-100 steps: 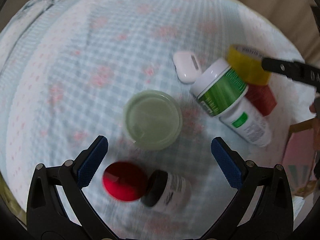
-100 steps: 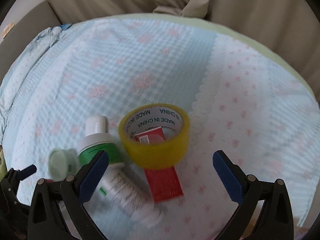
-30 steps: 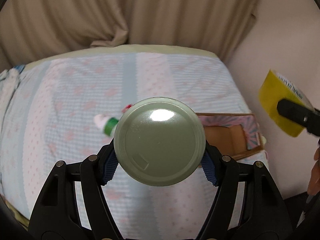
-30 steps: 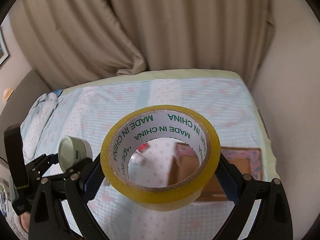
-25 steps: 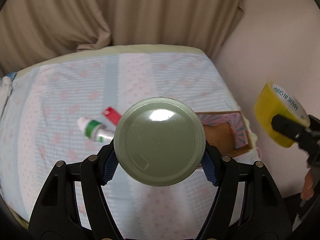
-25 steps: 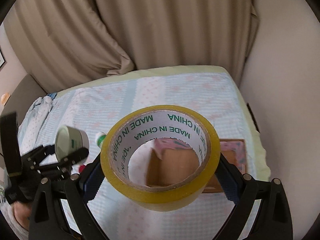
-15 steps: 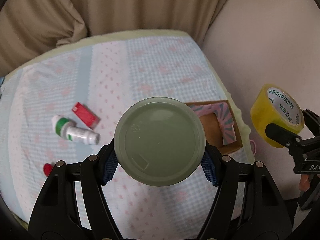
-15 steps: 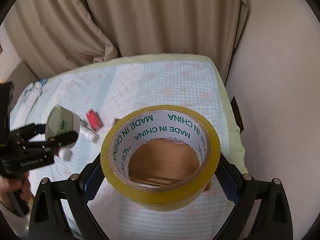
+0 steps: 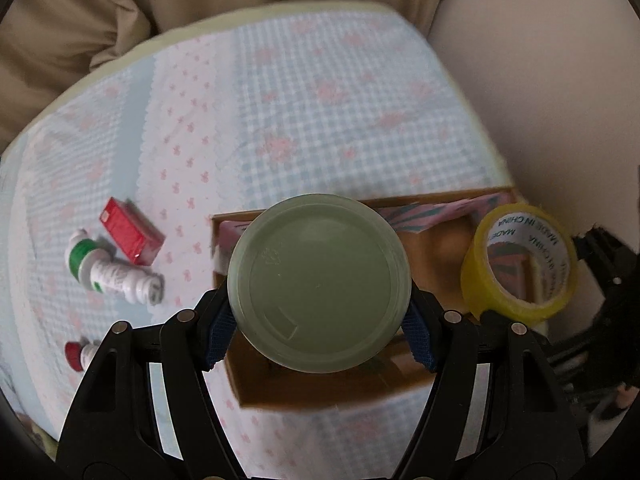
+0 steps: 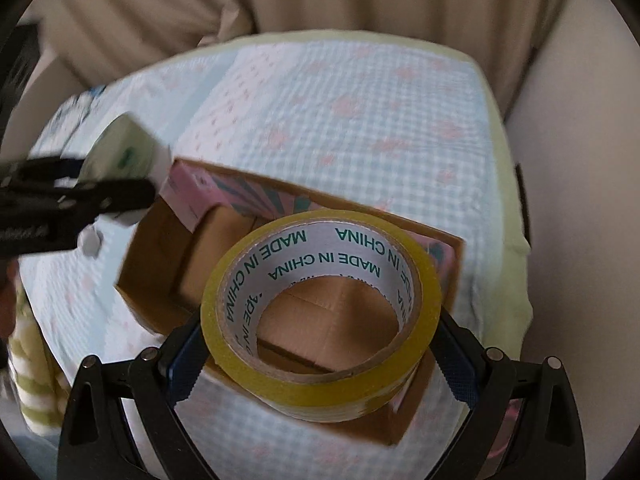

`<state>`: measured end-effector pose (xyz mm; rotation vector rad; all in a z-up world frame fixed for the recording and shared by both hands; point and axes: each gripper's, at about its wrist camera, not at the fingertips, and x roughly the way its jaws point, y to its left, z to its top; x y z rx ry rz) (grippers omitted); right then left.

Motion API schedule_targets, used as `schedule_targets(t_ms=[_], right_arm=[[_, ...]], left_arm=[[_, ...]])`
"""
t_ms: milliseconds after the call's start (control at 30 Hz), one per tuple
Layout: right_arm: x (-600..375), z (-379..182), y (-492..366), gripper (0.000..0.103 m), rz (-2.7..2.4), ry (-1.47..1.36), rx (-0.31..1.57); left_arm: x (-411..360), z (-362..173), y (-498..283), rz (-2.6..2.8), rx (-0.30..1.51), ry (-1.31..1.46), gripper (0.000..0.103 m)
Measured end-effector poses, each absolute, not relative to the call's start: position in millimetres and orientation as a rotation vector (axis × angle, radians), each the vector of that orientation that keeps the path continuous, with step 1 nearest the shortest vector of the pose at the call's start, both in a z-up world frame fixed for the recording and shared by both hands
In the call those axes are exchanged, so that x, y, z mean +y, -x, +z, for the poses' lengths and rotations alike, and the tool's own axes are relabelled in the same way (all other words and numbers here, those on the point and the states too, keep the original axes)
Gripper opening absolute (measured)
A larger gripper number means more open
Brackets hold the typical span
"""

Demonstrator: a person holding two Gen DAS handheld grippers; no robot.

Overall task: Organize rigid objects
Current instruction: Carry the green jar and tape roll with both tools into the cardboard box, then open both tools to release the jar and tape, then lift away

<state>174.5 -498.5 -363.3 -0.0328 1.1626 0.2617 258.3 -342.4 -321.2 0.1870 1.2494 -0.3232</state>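
Pale-green jar lid (image 9: 319,284) fills the middle of my left wrist view, jar clamped betw. the blue pads (image 9: 218,334) of my left hand-held gripper (image 9: 319,336); jar body hidden behind its own lid here, so can't see much of it. In the right wrist view the same jar (image 10: 128,152) shows blurred at upper left, over the box's left end.

Yellow tape roll (image 10: 320,312) is gripped across its width by my right hand-held gripper (image 10: 316,364), pads on both sides, "MADE IN CHINA" legible inside the core. It hangs over the open cardboard box (image 10: 160,248), brown floor visible thru the hole. Box has pink patterned flaps (image 10: 248,196); near side partly covered by roll and fingers.

Box sits on the bed (image 9: 320,100), checked blue/pink cover, near its right edge by the wall. Left behind on the cover: red carton (image 9: 130,236), white bottle w/ green band (image 9: 116,274) touching it, and a red-capped item (image 9: 78,354), half cut off by my gripper arm, can't ID it.
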Motion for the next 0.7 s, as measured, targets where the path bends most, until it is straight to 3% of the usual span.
schedule_targets(t_ms=[300, 600, 633, 667, 700], right_arm=[[-487, -416, -191, 0.097, 0.399, 0.206, 1.184], [-488, -442, -202, 0.098, 0.408, 0.251, 1.202], [-488, -445, -203, 0.099, 0.392, 0.256, 1.216], [-488, -448, -205, 0.099, 0.383, 0.263, 1.231], [-487, -450, -205, 0.103, 0.391, 0.268, 1.24]], left_arm=[[-365, -415, -283, -0.288, 1.403, -0.22, 0.068], [-381, -431, -285, -0.292, 1.402, -0.282, 0.069], [-380, -429, -285, -0.288, 1.398, -0.283, 0.074], [-378, -426, -284, -0.295, 1.392, -0.278, 0.103], [-376, -422, -283, -0.307, 1.38, -0.267, 0.103]])
